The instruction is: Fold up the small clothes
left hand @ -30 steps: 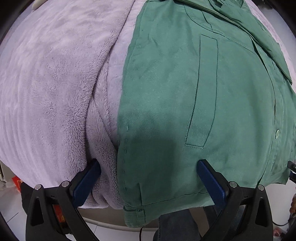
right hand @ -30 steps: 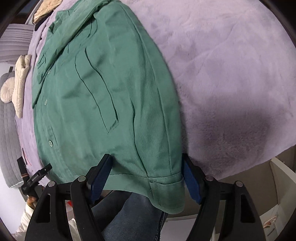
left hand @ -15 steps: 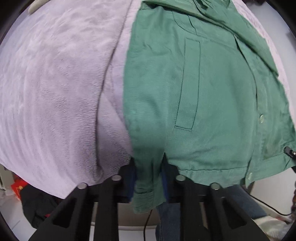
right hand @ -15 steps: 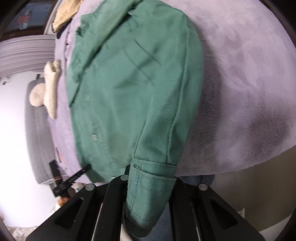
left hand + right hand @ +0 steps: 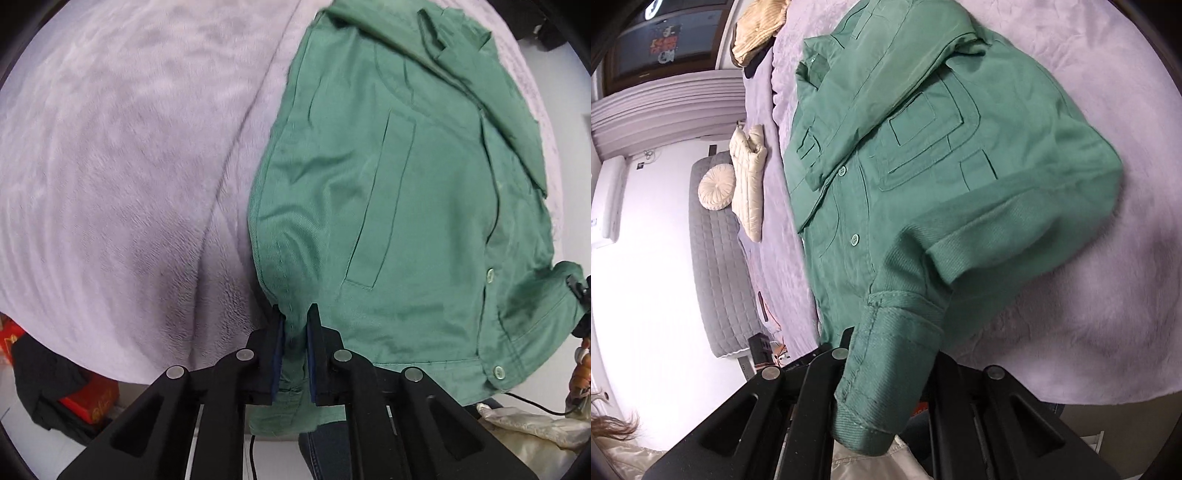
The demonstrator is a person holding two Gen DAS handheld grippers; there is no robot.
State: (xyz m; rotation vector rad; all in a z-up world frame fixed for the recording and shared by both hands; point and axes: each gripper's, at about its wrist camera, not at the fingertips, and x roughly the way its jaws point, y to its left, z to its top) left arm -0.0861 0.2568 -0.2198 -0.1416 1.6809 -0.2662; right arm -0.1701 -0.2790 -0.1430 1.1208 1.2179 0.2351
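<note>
While cream garments (image 5: 748, 186) lie aside, lilac blanket (image 5: 122, 177) surrounds the green jacket (image 5: 399, 206).

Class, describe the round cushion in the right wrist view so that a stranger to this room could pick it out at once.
Start at the lilac fleece blanket where the green jacket lies, then look to the grey quilted cover beyond the blanket's far edge. The round cushion rests on that cover, beside a long cream quilted garment. It alone is disc-shaped, with pleats radiating from its centre.
</note>
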